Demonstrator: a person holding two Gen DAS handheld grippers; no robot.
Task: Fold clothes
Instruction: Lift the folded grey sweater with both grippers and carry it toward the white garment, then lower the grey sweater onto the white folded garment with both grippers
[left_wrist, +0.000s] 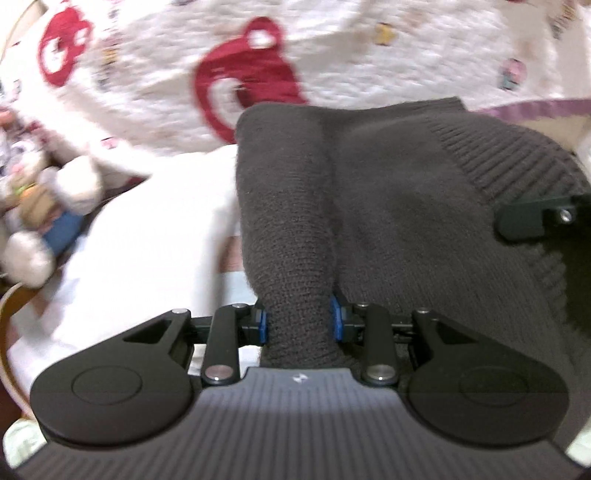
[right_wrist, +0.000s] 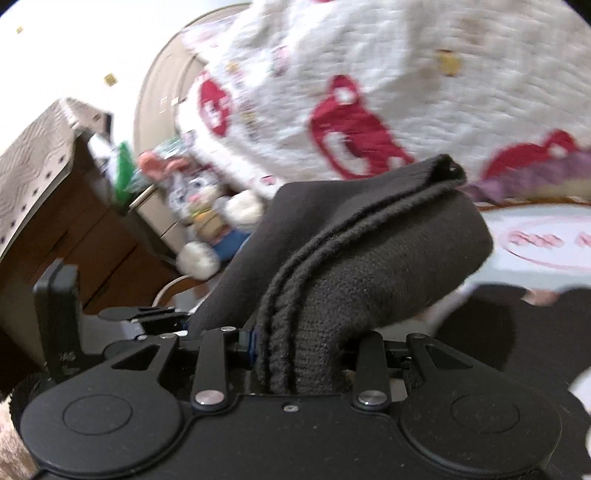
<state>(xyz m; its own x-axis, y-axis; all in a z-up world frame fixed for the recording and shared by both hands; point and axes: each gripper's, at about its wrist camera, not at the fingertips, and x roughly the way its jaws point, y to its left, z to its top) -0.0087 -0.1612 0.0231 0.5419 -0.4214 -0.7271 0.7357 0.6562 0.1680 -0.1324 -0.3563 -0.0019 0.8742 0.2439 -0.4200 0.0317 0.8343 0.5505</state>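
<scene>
The dark grey knit sweater (left_wrist: 369, 192) is bunched between both pairs of jaws, the left gripper (left_wrist: 299, 319) and the right gripper (right_wrist: 301, 343) each clamped on a thick fold, the rest draping ahead.

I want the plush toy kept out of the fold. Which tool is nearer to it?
Left, judging by sides. The plush toy sits off the left tool's left; the right tool, farther right, holds the same dark knit sweater.
</scene>
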